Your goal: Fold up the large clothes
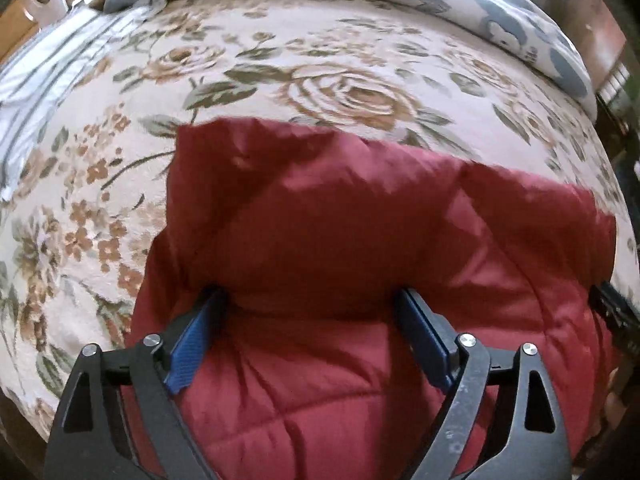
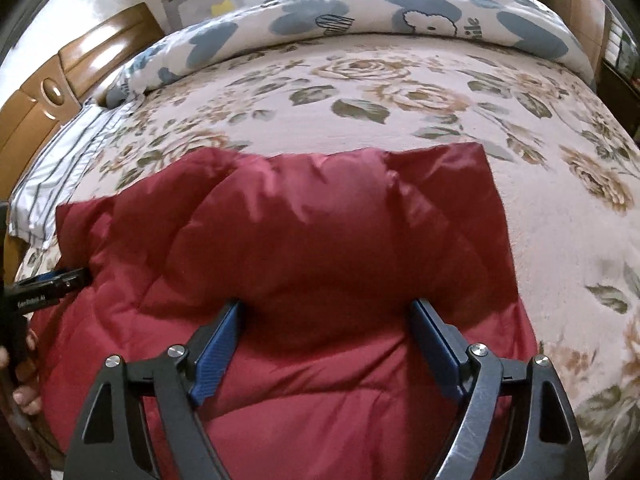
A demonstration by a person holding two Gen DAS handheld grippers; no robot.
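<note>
A dark red quilted garment [image 1: 360, 240] lies folded into a thick rectangle on the floral bed cover; it also shows in the right wrist view [image 2: 304, 240]. My left gripper [image 1: 312, 300] is open, its blue-padded fingers wide apart and pressed onto the garment's near part, a puffy fold bulging between them. My right gripper [image 2: 326, 312] is open in the same way on the garment's right half. The left gripper also shows at the left edge of the right wrist view [image 2: 60, 278], touching the garment's left side.
The bed cover [image 2: 400, 120] with rose print stretches beyond the garment. A blue-and-white duvet [image 2: 400, 20] lies rolled along the far side. A striped pillow [image 2: 60, 168] and wooden headboard [image 2: 80, 64] are at the left.
</note>
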